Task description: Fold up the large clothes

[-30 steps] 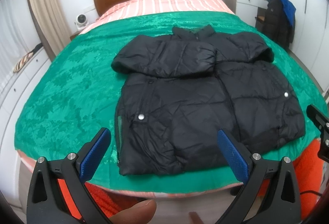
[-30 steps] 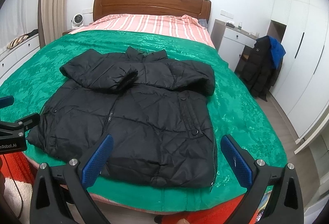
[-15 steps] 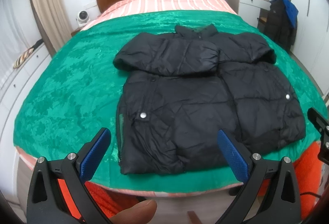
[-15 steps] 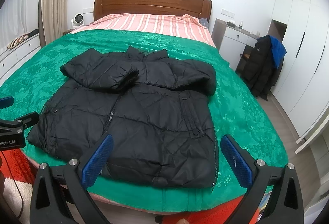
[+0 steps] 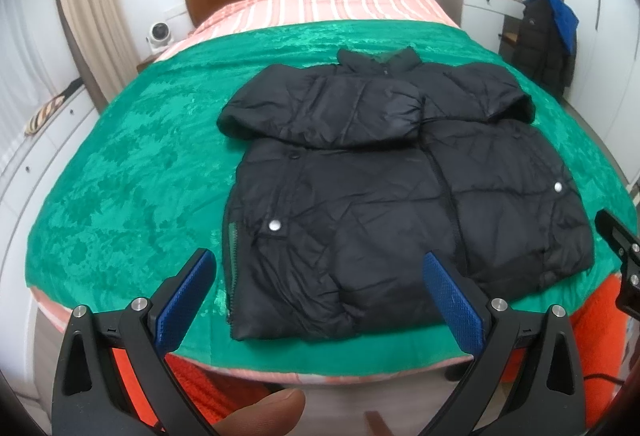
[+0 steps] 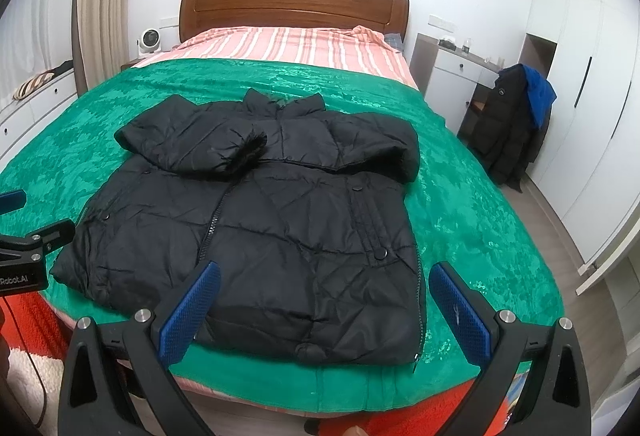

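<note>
A black puffer jacket (image 5: 380,187) (image 6: 272,220) lies front up on the green bedspread (image 5: 132,171) (image 6: 472,220), both sleeves folded across its chest. My left gripper (image 5: 318,276) hangs open above the bed's foot edge, short of the jacket's hem, with nothing between its blue pads. My right gripper (image 6: 324,284) is open too, hovering over the hem near the jacket's right corner. Each gripper's body shows at the edge of the other's view.
A wooden headboard (image 6: 292,3) and striped pink sheet (image 6: 296,43) lie beyond the bedspread. A white desk (image 6: 452,71) and a chair draped with dark coats (image 6: 512,123) stand to the right, wardrobes behind. Drawers (image 5: 36,163) line the left wall. An orange rug (image 5: 600,320) covers the floor.
Both grippers have drifted slightly; the jacket sits a little lower and nearer in both views. The jacket itself has not moved and both grippers stay open.
</note>
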A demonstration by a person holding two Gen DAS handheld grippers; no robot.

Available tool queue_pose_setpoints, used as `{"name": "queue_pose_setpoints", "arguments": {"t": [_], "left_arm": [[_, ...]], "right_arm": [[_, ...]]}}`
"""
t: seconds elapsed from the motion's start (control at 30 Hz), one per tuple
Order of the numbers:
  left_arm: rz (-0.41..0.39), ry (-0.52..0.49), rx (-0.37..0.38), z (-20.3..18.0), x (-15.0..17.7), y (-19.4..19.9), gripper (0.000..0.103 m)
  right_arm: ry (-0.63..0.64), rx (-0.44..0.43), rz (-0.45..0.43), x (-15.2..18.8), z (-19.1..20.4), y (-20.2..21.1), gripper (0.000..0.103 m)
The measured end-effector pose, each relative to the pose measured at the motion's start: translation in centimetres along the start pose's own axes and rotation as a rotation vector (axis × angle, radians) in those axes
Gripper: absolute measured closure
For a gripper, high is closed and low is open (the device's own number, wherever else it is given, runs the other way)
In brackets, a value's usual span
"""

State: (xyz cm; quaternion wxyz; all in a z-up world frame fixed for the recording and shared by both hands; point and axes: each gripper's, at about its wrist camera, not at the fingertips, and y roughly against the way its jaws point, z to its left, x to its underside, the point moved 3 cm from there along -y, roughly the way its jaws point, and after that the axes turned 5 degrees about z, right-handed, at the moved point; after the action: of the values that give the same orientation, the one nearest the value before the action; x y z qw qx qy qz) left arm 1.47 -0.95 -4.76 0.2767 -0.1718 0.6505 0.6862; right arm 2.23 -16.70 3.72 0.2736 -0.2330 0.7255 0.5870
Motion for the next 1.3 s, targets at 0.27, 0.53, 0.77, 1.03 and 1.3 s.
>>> {"name": "queue_pose_setpoints", "arguments": {"t": [0.27,0.53,0.77,1.03,1.3], "left_arm": [[-0.018,0.016,0.018,0.2,-0.2,0.5,0.0],[-0.053,0.048,0.043,0.8,-0.5,1.3,0.0],[-0.116,0.078,0.053,1.5,-1.0,2.4,0.0],[-0.045,0.057,0.063,2.5,-0.8,0.2,0.0],[0.331,0.257,0.228,10.9,2.9,-12.0,0.001]], "right_arm": [[-0.006,-0.013,-0.019,-0.2,-0.3,0.5,0.0],[-0.005,-0.041,-0.053,-0.5,0.0,1.1,0.0],[-0.01,-0.062,-0.132,-1.4,0.0,2.6,0.0],[-0.026,-0.114,-0.152,-1.2,-2.0,2.2,0.0],[-0.252,-0.305,0.14,3.1,-13.3,-7.9,0.0]]}}
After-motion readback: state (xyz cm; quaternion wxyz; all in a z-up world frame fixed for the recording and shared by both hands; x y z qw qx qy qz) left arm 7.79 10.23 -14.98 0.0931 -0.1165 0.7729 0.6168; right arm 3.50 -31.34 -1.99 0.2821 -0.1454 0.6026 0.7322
